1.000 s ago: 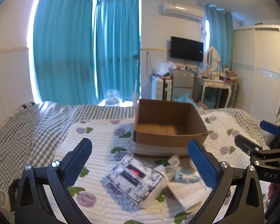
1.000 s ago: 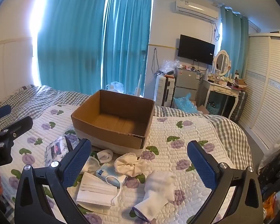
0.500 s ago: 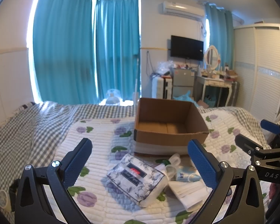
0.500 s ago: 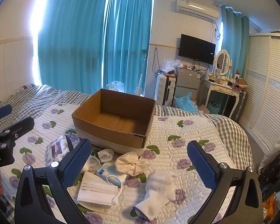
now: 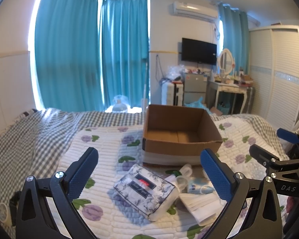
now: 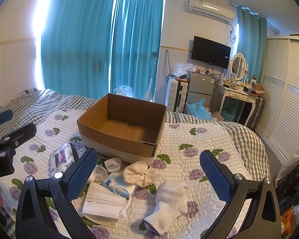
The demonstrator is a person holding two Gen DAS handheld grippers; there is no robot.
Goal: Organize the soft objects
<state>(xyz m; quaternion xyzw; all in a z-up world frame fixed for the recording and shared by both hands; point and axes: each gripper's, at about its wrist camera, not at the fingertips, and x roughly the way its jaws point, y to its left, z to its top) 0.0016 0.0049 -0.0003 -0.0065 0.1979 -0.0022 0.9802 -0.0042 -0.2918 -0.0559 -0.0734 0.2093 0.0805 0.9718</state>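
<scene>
An empty cardboard box stands on the quilted bed. In front of it lie a floral tissue pack, a white face mask, a blue packet, a cream scrunchie, a rolled white sock and a white sock. My left gripper is open and empty above the tissue pack. My right gripper is open and empty above the scrunchie and socks. Each gripper shows at the edge of the other's view.
The bed has a floral quilt over a grey checked cover. Teal curtains hang behind. A small fridge, dressing table and white wardrobe stand beyond the bed's far right.
Both grippers have shifted very slightly; the right wrist view has dipped a little toward the items. Nothing was picked up or moved.
</scene>
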